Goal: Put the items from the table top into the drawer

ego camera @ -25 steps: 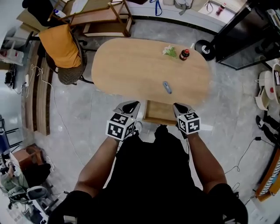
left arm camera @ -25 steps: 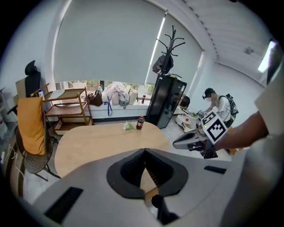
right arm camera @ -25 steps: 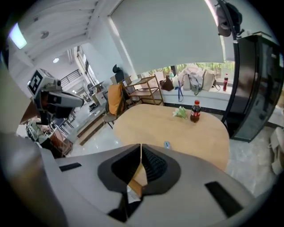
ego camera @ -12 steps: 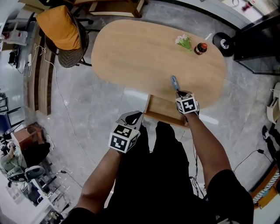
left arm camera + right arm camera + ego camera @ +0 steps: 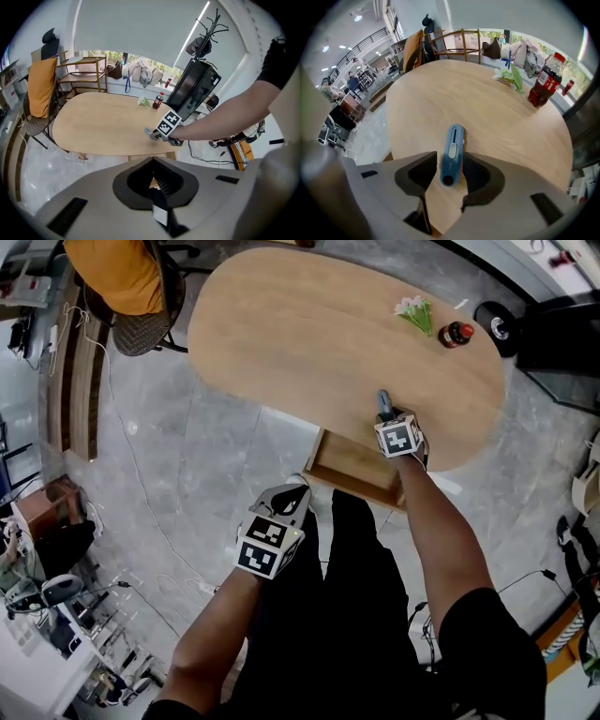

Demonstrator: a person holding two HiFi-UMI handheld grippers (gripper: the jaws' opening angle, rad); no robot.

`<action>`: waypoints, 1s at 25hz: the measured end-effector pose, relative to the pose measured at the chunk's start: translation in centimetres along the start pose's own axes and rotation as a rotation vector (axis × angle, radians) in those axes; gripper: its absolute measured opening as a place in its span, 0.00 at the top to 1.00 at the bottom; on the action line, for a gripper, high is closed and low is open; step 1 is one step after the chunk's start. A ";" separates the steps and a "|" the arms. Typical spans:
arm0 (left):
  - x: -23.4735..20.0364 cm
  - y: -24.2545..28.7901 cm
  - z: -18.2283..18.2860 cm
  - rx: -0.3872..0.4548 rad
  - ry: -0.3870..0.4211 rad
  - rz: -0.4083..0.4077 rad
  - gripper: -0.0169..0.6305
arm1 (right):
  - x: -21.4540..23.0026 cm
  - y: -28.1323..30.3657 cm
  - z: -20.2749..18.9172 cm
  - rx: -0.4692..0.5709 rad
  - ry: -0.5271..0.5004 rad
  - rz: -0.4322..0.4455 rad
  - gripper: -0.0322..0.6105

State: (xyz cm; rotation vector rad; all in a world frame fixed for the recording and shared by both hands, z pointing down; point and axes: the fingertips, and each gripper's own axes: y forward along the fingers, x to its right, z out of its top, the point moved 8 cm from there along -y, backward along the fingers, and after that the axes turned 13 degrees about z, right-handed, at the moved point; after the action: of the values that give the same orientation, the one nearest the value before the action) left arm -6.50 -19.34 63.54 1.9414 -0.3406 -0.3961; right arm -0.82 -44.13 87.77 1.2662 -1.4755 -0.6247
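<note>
A blue utility knife (image 5: 452,152) lies flat on the wooden oval table (image 5: 300,334) near its front edge. My right gripper (image 5: 449,176) is down over the knife's near end, and its jaws are opening with the knife between them, not pressed. In the head view the right gripper (image 5: 387,416) sits just past the open wooden drawer (image 5: 354,468) under the table edge. A red-capped dark bottle (image 5: 543,82) and a green and white bundle (image 5: 510,75) stand at the far right. My left gripper (image 5: 292,491) hangs low beside my leg, shut and holding nothing.
An office chair with an orange cover (image 5: 117,273) stands at the table's far left. A black stand base (image 5: 495,326) sits on the floor by the bottle end. Cables run over the grey floor on both sides. A wooden shelf (image 5: 86,72) stands behind the table.
My right gripper has gone forward and down from beside my body onto the knife on the table. My left gripper has sunk lower and stayed back near my leg.
</note>
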 end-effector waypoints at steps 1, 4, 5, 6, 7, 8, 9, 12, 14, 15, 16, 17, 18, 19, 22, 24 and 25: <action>-0.2 0.1 -0.3 -0.003 -0.007 0.001 0.97 | 0.1 0.3 0.0 -0.017 -0.005 -0.005 0.70; -0.5 0.5 -0.6 -0.010 -0.023 -0.005 0.97 | 0.4 0.9 -0.1 -0.026 -0.012 -0.032 0.70; -0.6 0.6 -0.7 -0.011 -0.019 -0.009 0.97 | 0.5 0.9 -0.1 -0.024 -0.012 -0.044 0.71; -0.7 0.6 -0.7 -0.010 -0.013 -0.013 0.97 | 0.4 0.9 -0.1 -0.024 -0.010 -0.051 0.73; -0.8 0.6 -0.8 -0.009 -0.006 -0.017 0.97 | 0.3 0.8 -0.2 -0.025 -0.003 -0.050 0.75; -0.9 0.6 -0.9 -0.008 0.000 -0.020 0.97 | 0.1 0.7 -0.3 -0.021 0.006 -0.043 0.76; -1.0 0.5 -1.0 -0.006 0.006 -0.023 0.97 | -0.1 0.6 -0.4 -0.015 0.016 -0.031 0.76; -1.2 0.6 -0.9 -0.001 0.019 -0.032 0.97 | -1.0 -0.1 -1.1 0.026 0.029 -0.001 0.76; -1.2 0.8 -0.8 0.004 0.026 -0.041 0.97 | -1.8 -0.8 -1.8 0.061 0.030 0.016 0.76; -1.2 0.9 -0.8 0.006 0.032 -0.046 0.97 | -2.3 -1.2 -2.2 0.077 0.032 0.023 0.76; -1.1 1.1 -0.8 0.008 0.038 -0.052 0.97 | -3.0 -1.7 -2.6 0.092 0.036 0.030 0.76; -1.1 1.2 -0.8 0.010 0.044 -0.057 0.97 | -3.6 -2.2 -3.1 0.106 0.039 0.036 0.76; -1.1 1.2 -0.9 0.011 0.051 -0.063 0.97 | -4.4 -2.6 -3.6 0.119 0.041 0.042 0.76; -1.1 1.2 -0.9 0.014 0.056 -0.069 0.97 | -5.1 -2.9 -4.2 0.127 0.041 0.046 0.76; -1.0 1.5 -1.5 0.033 0.073 -0.081 0.97 | -7.3 -2.7 -6.5 0.115 0.010 0.051 0.76; -0.8 2.0 -2.1 0.031 0.083 -0.090 0.97 | -8.9 -2.0 -8.2 0.069 -0.051 0.057 0.76; -0.8 2.3 -2.4 0.025 0.084 -0.094 0.97 | -9.8 -1.6 -9.0 0.036 -0.091 0.063 0.76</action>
State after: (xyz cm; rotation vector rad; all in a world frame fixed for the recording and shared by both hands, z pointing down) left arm -6.29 -17.89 66.65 1.9971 -0.2011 -0.3718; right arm 7.05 -33.45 85.66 1.2278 -1.6019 -0.6233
